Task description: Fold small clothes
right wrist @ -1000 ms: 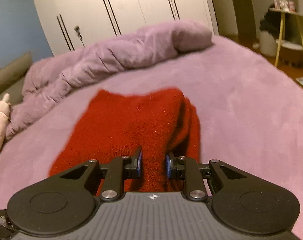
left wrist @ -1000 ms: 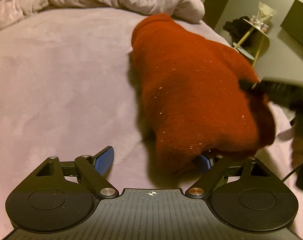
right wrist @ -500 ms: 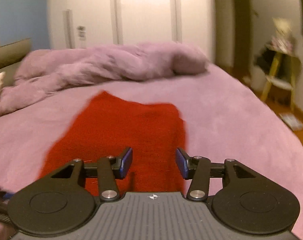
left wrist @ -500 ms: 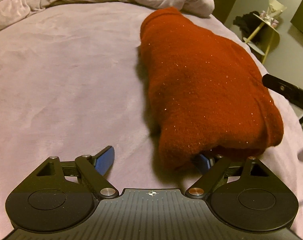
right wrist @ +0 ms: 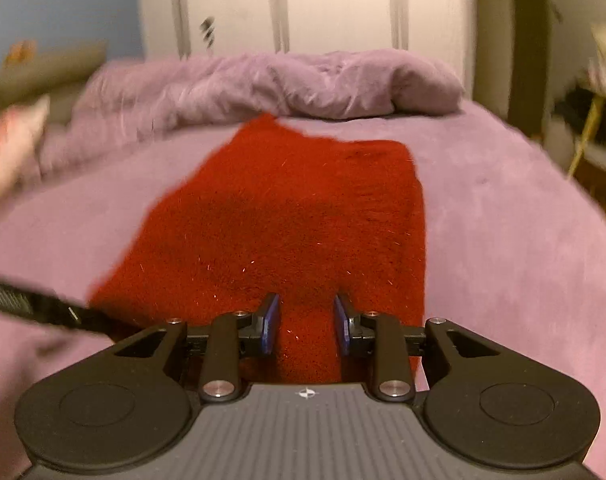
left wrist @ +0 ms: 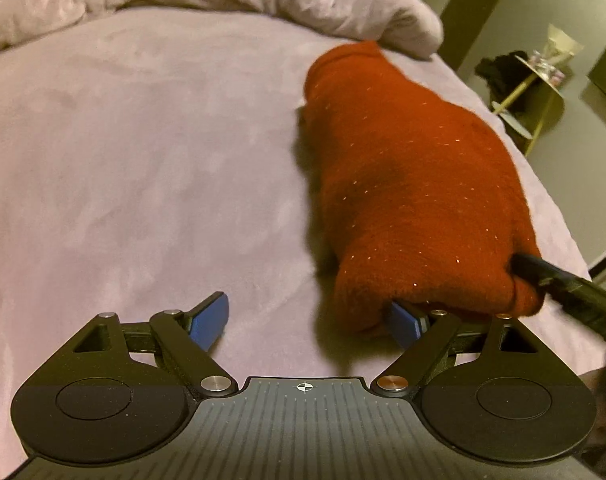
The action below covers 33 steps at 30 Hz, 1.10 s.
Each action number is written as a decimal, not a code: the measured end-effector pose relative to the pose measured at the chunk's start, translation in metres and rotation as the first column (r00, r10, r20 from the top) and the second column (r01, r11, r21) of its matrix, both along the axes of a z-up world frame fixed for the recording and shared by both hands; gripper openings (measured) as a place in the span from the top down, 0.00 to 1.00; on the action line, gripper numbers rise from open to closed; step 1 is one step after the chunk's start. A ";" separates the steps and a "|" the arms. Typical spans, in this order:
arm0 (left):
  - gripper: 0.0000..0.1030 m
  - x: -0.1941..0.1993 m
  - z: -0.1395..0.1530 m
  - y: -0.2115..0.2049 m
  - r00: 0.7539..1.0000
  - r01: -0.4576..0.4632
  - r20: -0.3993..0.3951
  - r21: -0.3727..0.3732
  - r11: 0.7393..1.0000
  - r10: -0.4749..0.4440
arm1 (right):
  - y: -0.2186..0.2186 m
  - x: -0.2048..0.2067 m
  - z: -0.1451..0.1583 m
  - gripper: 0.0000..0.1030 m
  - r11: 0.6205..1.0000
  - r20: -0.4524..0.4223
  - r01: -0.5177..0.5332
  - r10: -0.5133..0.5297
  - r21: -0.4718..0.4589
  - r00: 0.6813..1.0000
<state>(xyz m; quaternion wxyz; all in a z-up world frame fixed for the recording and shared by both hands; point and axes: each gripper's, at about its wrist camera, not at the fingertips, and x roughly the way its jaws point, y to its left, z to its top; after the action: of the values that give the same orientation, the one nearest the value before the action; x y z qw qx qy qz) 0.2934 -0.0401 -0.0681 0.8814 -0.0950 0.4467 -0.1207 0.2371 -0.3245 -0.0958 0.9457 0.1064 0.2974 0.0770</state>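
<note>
red garment (right wrist: 295, 216) on bed (right wrist: 503, 240); between right gripper (right wrist: 307, 320) fingers

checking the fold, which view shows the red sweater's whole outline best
The right wrist view: the red sweater lies spread ahead, far edge and both sides visible. The left wrist view shows it from its side as a foreshortened mound, its near end hiding one finger.

Two low wrist views, close — red garment (left wrist: 415, 184) shared, bed (right wrist: 503, 220) beneath
</note>
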 end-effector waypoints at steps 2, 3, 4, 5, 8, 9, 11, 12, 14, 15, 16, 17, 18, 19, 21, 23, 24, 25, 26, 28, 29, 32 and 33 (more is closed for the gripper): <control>0.14 0.000 0.000 -0.002 1.000 0.018 0.007 0.010 1.000 -0.018 | -0.026 -0.012 0.001 0.58 0.990 -0.017 0.080 -0.078 0.119 0.997; 0.14 0.000 -0.001 -0.003 1.000 0.018 0.005 0.009 1.000 -0.018 | -0.037 -0.017 0.001 0.50 0.979 -0.023 0.129 -0.127 0.160 0.992; 0.14 0.000 -0.003 -0.004 1.000 0.017 0.001 0.007 1.000 -0.017 | -0.048 -0.021 -0.002 0.40 0.965 -0.034 0.159 -0.156 0.210 0.987; 0.14 0.000 -0.004 -0.005 1.000 0.017 -0.002 0.002 1.000 -0.017 | -0.058 -0.021 -0.005 0.41 0.950 -0.056 0.167 -0.158 0.263 0.986; 0.14 0.001 -0.005 -0.012 1.000 0.025 -0.002 0.011 1.000 -0.025 | -0.069 -0.008 -0.021 0.42 0.899 -0.143 0.162 -0.113 0.407 0.983; 0.14 0.002 -0.006 -0.014 1.000 0.028 0.000 0.019 0.999 -0.028 | -0.068 -0.002 -0.025 0.42 0.890 -0.165 0.155 -0.091 0.428 0.982; 0.14 0.002 -0.004 -0.018 0.999 0.041 -0.007 0.032 0.999 -0.041 | -0.062 0.008 -0.030 0.62 0.908 -0.169 0.135 -0.072 0.397 0.983; 0.14 0.002 -0.002 -0.017 0.998 0.063 -0.012 0.021 0.998 -0.063 | -0.059 0.012 -0.030 0.74 0.928 -0.162 0.122 -0.068 0.352 0.984; 0.14 0.002 0.007 -0.011 0.994 0.112 -0.002 -0.020 0.993 -0.112 | -0.051 0.016 -0.029 0.79 0.960 -0.148 0.091 -0.053 0.265 0.988; 0.14 0.002 0.011 -0.007 0.993 0.117 0.004 -0.038 0.992 -0.117 | -0.052 0.011 -0.030 0.79 0.969 -0.141 0.082 -0.049 0.235 0.989; 0.14 0.004 0.016 0.001 0.993 0.119 0.006 -0.074 0.990 -0.118 | -0.054 0.010 -0.032 0.79 0.973 -0.142 0.073 -0.043 0.221 0.989; 0.13 0.007 0.019 0.009 0.994 0.112 0.007 -0.112 0.987 -0.112 | -0.058 0.008 -0.035 0.79 0.971 -0.143 0.073 -0.041 0.227 0.989; 0.12 0.012 0.022 0.018 0.995 0.095 0.010 -0.158 0.983 -0.095 | -0.060 0.005 -0.036 0.79 0.971 -0.143 0.073 -0.041 0.226 0.989; 0.11 0.017 0.024 0.025 0.997 0.075 0.012 -0.192 0.978 -0.074 | -0.061 0.004 -0.037 0.79 0.975 -0.133 0.061 -0.033 0.215 0.991; 0.11 0.030 0.024 0.033 1.000 0.028 0.007 -0.243 0.970 -0.027 | -0.062 0.006 -0.045 0.78 0.980 -0.138 0.056 -0.030 0.191 0.990; 0.10 0.044 0.021 0.034 1.000 0.021 0.016 -0.292 0.956 -0.017 | -0.062 0.013 -0.043 0.65 0.979 -0.157 0.063 -0.032 0.196 0.987; 0.09 0.052 0.019 0.032 1.000 0.018 0.007 -0.303 0.953 -0.017 | -0.065 0.015 -0.039 0.57 0.977 -0.169 0.070 -0.036 0.201 0.985; 0.09 0.062 0.014 0.030 1.000 0.016 -0.008 -0.319 0.948 -0.020 | -0.071 0.012 -0.033 0.53 0.970 -0.155 0.068 -0.032 0.233 0.987; 0.09 0.071 0.011 0.029 0.999 0.022 -0.015 -0.339 0.941 -0.029 | -0.079 0.010 -0.026 0.51 0.963 -0.135 0.067 -0.033 0.262 0.990; 0.08 0.090 0.001 0.024 0.999 0.014 -0.038 -0.387 0.922 -0.031 | -0.092 0.007 -0.015 0.32 0.948 -0.086 0.089 -0.066 0.306 0.994; 0.07 0.096 -0.005 0.022 0.999 0.014 -0.042 -0.416 0.909 -0.035 | -0.099 0.011 -0.013 0.15 0.933 -0.072 0.097 -0.077 0.345 0.994; 0.04 0.120 -0.026 0.011 0.996 0.004 -0.078 -0.488 0.873 -0.048 | -0.111 0.046 -0.024 0.06 0.875 -0.113 0.047 0.009 0.481 0.994; 0.03 0.125 -0.032 0.007 0.995 0.000 -0.089 -0.507 0.862 -0.052 | -0.112 0.058 -0.032 0.06 0.863 -0.143 0.050 0.025 0.503 0.989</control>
<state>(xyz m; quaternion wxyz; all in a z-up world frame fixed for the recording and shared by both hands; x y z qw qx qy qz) 0.4186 -0.0327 -0.1001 0.8006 -0.3228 0.4439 -0.2404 0.2953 -0.4368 -0.1275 0.8612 0.3575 0.3339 0.1381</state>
